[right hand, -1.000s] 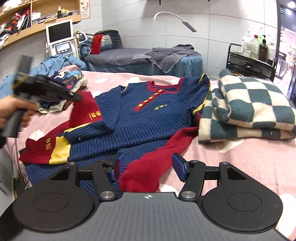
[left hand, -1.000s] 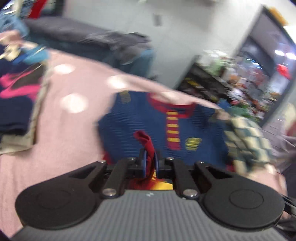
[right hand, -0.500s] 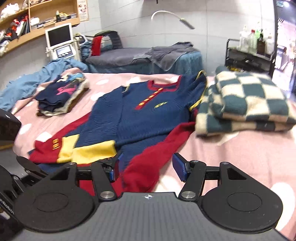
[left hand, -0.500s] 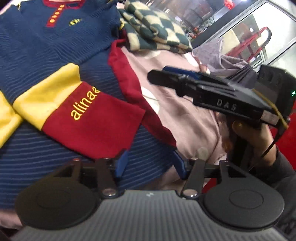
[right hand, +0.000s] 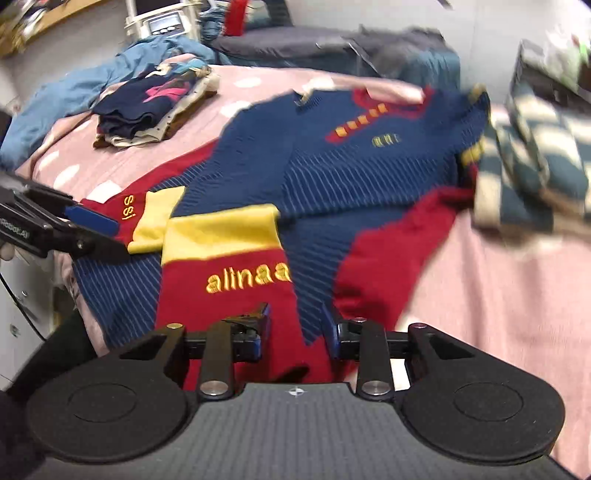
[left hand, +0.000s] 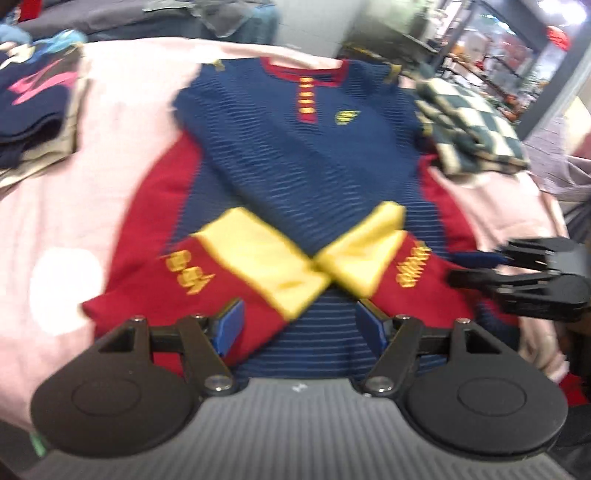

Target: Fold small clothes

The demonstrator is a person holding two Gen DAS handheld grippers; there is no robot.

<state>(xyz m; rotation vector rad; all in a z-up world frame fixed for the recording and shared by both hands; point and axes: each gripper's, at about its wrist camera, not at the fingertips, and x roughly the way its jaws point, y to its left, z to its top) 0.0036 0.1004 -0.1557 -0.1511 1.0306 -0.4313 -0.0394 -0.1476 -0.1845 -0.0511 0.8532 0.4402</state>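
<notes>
pink dotted bedcover (left hand: 92, 147) | sweater (left hand: 306, 155) sleeves crossed | both jaws apart, seemingly empty | shelves (right hand: 33, 22) behind

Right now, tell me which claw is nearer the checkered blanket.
Right. The right claw sits by the sweater's right side, below the checkered blanket; the left claw is over the crossed sleeves, further left.

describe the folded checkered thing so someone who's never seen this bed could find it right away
Start at the pink spotted bedspread and find the navy sweater with red and yellow sleeves spread flat across it. The checkered blanket lies folded against the sweater's edge on the side away from the stack of dark clothes. It alone has a dark green and cream check pattern.
</notes>
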